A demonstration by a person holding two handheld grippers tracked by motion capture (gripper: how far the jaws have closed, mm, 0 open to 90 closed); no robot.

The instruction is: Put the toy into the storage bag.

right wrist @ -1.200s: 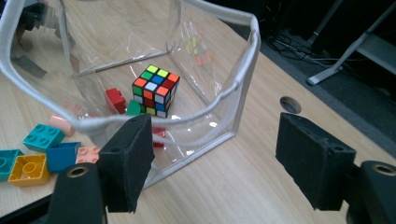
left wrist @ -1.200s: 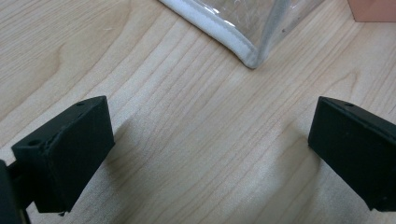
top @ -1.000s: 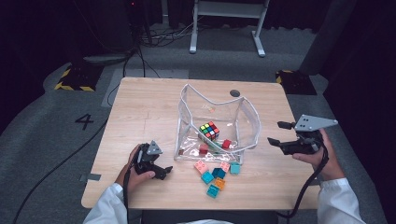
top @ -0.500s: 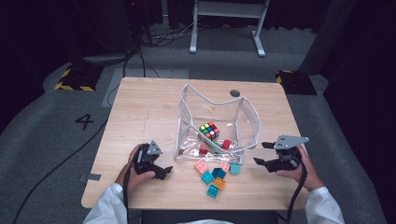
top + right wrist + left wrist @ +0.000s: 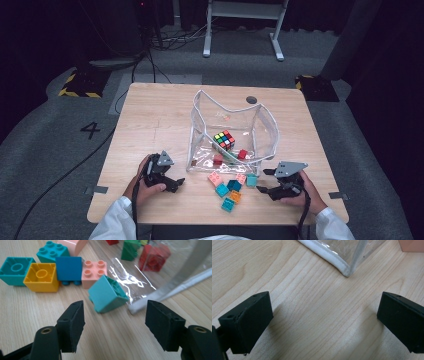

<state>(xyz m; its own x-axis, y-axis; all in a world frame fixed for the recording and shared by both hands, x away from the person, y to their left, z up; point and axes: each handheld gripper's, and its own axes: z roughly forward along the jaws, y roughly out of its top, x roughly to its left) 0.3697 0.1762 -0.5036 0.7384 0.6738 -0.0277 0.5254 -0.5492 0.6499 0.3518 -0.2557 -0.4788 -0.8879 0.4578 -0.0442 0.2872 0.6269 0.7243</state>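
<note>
Pouch (image 5: pixel 342 261) corner cropped, red bricks (image 5: pixel 153 256) blurred

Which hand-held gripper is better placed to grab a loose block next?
Right hand-held gripper: its open jaws, just closing slightly, line up on the tilted teal block. The left hand-held gripper faces bare table.

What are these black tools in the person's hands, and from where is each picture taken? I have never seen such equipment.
They are hand-held grippers, each with two black jaws. One camera looks down from above the wooden table; two others ride on the grippers and look along their jaws. The left gripper rests open near a corner of the clear plastic bag. The right gripper is open, holds nothing, and its jaws have just been closing a little; it points at a tilted teal block. More coloured blocks lie beside it. Inside the bag lies a puzzle cube.
</note>
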